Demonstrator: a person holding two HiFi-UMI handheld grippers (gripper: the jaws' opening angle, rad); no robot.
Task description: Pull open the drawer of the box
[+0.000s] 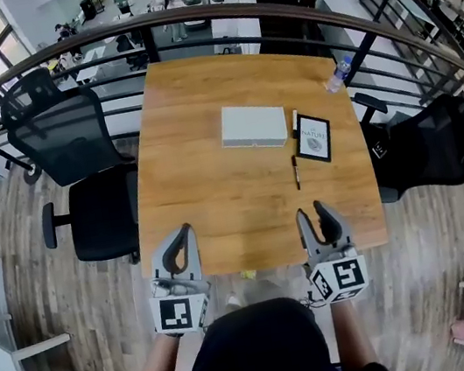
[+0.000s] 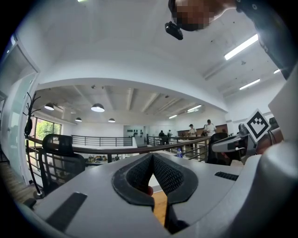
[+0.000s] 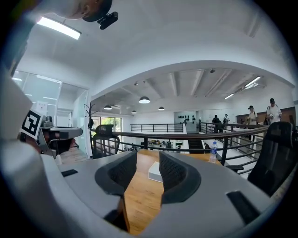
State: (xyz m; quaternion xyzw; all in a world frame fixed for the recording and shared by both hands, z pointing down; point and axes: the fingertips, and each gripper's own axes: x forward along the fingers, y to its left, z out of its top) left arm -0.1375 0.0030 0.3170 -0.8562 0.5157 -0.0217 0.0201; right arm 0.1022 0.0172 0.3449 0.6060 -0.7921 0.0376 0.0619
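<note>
The white box point(image 1: 253, 126) lay near the middle of the wooden table point(image 1: 207, 193), a framed card point(image 1: 312, 137) and a pen point(image 1: 295, 172) just to its right. Only bare tabletop separated it from both grippers, held level at the near edge: left gripper point(image 1: 186, 229) tips pressed together, right gripper point(image 1: 310, 209) spread, empty.

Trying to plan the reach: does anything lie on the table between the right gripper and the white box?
Mostly bare wood. A black pen lies just right of the straight line from the right gripper to the white box, and a framed card sits beside the box's right end.
</note>
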